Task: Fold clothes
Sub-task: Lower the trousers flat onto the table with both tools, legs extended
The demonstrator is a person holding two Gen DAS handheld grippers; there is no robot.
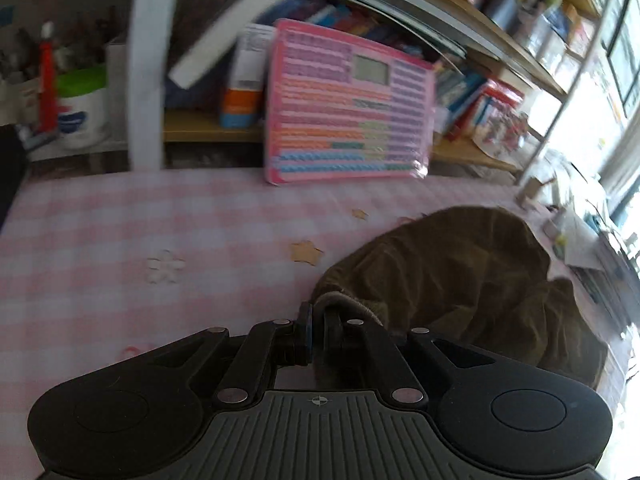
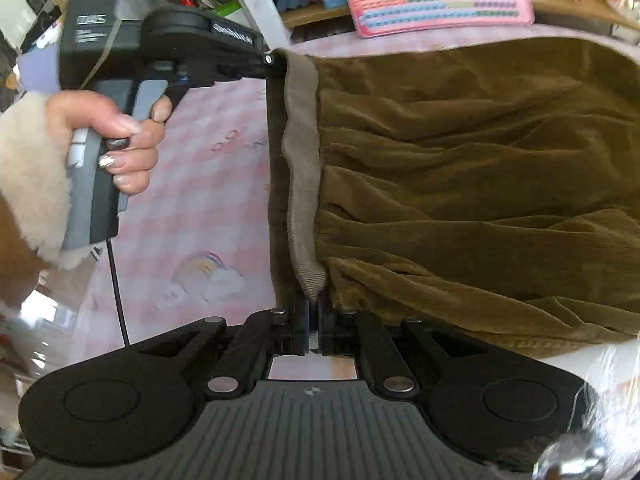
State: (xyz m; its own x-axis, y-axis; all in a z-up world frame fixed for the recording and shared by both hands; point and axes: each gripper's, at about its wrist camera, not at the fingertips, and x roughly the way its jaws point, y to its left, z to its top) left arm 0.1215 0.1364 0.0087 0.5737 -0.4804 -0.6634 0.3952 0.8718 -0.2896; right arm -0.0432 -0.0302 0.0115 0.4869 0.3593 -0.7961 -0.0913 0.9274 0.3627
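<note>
An olive-brown corduroy garment (image 2: pixel 460 184) with a grey ribbed waistband (image 2: pixel 302 168) lies on the pink checked tabletop (image 2: pixel 192 184). My right gripper (image 2: pixel 314 312) is shut on the near end of the waistband. The far end is pinched by my left gripper (image 2: pixel 276 60), held by a hand (image 2: pixel 124 140) in a fleece cuff. In the left wrist view, the left gripper (image 1: pixel 318 320) is shut on the waistband corner (image 1: pixel 340 300), and the garment (image 1: pixel 460 276) bunches up to its right.
A pink keyboard toy (image 1: pixel 348 104) leans against a shelf (image 1: pixel 208 128) of books at the table's back edge. A white post (image 1: pixel 146 64) stands left of it. Jars and a red bottle (image 1: pixel 47 84) crowd the far left. Papers (image 1: pixel 580 236) clutter the right.
</note>
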